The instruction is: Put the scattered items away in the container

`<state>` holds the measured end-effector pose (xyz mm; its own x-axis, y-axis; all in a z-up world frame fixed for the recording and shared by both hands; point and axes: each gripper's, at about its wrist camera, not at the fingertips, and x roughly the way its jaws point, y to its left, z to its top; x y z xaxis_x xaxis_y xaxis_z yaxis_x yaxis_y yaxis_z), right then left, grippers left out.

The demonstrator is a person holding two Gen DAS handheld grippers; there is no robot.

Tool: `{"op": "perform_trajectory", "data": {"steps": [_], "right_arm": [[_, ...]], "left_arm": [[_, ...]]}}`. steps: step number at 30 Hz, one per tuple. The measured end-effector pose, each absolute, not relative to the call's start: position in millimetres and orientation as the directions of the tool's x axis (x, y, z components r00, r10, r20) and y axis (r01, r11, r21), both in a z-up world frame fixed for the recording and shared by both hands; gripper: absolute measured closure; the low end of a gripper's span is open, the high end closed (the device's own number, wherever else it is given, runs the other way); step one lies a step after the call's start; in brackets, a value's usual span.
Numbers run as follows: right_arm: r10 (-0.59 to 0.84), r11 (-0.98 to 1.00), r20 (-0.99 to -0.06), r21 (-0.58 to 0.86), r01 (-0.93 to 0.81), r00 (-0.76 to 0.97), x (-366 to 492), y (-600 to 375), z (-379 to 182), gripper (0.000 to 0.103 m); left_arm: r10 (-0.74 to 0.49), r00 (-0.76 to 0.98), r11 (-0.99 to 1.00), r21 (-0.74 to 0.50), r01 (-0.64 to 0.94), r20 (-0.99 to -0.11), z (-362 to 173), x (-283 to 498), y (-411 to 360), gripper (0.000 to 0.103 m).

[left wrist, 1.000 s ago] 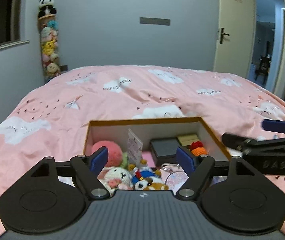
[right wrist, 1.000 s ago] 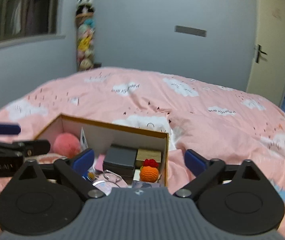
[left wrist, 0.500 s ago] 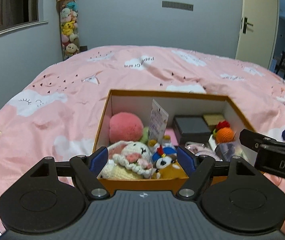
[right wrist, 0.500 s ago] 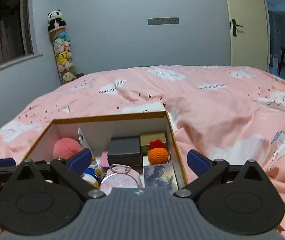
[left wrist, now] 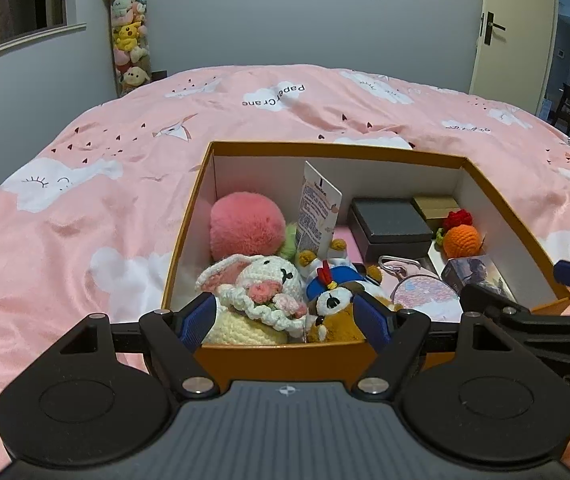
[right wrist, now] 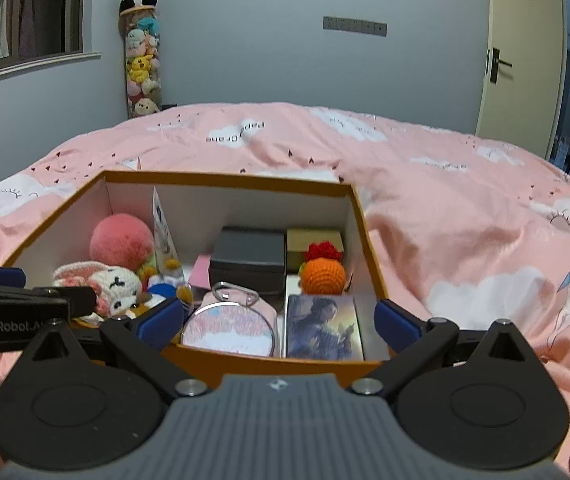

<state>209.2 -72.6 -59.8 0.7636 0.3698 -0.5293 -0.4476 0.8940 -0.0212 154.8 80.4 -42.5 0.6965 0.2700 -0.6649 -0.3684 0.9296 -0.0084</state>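
An orange cardboard box (left wrist: 337, 149) (right wrist: 373, 248) with white inner walls sits on the pink bed. Inside lie a pink pompom (left wrist: 247, 224) (right wrist: 121, 240), a crochet bunny (left wrist: 263, 284) (right wrist: 115, 282), a small dog plush (left wrist: 335, 304), a dark grey case (left wrist: 391, 222) (right wrist: 251, 254), an orange crochet fruit (left wrist: 461, 238) (right wrist: 322, 274), a round pink pouch (right wrist: 229, 326) and a picture card (right wrist: 322, 326). My left gripper (left wrist: 287, 322) is open above the box's near edge, over the plush toys. My right gripper (right wrist: 279, 320) is open over the near right part of the box. Neither holds anything.
The pink bedspread (left wrist: 85, 200) with cloud prints surrounds the box. A tall tube of plush toys (left wrist: 129, 40) stands in the far corner by the grey wall. A cream door (left wrist: 517, 28) is at the right. The other gripper shows at each view's edge.
Both grippers have risen and tilted downward over about a second, so the views now look into the box from above. Both stayed open and empty; the box's contents have not moved.
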Motion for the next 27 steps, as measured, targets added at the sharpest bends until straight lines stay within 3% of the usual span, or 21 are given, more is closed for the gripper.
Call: {"op": "perform_trajectory", "data": {"steps": [5, 27], "right_arm": [[0.384, 0.900, -0.547, 0.042, -0.434, 0.744, 214.5, -75.5, -71.1, 0.001], [0.377, 0.905, -0.495, 0.018, -0.424, 0.783, 219.1, -72.5, -87.2, 0.000]], "left_arm": [[0.277, 0.678, 0.927, 0.004, -0.375, -0.681, -51.8, 160.7, 81.7, 0.012], [0.317, 0.664, 0.917, 0.041, -0.396, -0.677, -62.9, 167.8, 82.1, 0.009]]}}
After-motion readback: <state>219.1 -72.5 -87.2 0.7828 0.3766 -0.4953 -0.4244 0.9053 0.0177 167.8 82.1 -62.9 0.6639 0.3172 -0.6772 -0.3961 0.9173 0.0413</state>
